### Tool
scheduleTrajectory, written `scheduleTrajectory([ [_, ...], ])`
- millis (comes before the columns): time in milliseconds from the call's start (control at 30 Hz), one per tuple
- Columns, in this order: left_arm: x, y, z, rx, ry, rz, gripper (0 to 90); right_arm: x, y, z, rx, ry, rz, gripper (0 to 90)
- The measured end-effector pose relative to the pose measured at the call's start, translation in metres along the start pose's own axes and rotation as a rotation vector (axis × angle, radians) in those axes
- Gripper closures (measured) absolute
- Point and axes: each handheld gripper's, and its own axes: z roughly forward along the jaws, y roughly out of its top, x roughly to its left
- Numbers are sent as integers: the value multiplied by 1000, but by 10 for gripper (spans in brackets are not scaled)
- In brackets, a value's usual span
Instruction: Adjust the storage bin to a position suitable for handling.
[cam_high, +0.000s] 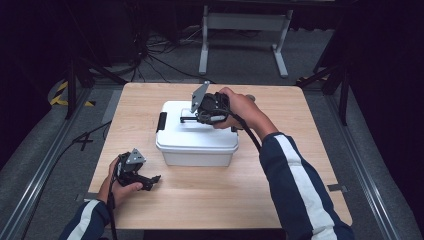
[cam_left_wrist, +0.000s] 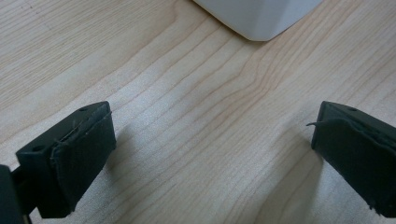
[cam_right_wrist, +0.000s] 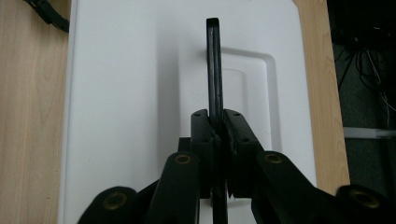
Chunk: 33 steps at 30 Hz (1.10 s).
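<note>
High view first: a white lidded box (cam_high: 196, 135) sits in the middle of the wooden table (cam_high: 225, 195), and the right gripper (cam_high: 186, 119) reaches over its lid from the right. Right gripper view tells the story: the jaws are clamped tight on the thin black handle (cam_right_wrist: 214, 65), which stands up on edge out of the recessed panel in the lid (cam_right_wrist: 130, 70). That's a clean bite, pads squarely on either side of the bar.

Down at the near left corner, the left gripper (cam_high: 156, 179) rests low over the bare wood with its jaws spread wide, nothing between them, a rounded corner of the box just ahead in the left gripper view.

Now, the lift. My read is that a straight upward pull is what's wanted, keeping the handle vertical so it doesn't twist out of the pads. A black latch (cam_high: 161, 121) shows on the left end; if it's fastened, the whole box may come up, and the free gripper could steady the base.

The box itself: glossy white plastic, rounded corners, lid overhanging the tub.
</note>
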Motion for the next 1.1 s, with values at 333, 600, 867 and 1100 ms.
scheduleTrajectory([
  [333,0,0,0,0,0,0,2,-2,4,-2,20,-3,-31,851],
  [600,0,0,0,0,-1,-1,2,-3,7,-11,3,-16,-39,851],
  [867,0,0,0,0,-1,-1,2,-6,4,-26,-11,-47,-36,851],
  [1100,0,0,0,0,-1,-1,2,-7,-2,-35,-12,-58,-33,851],
])
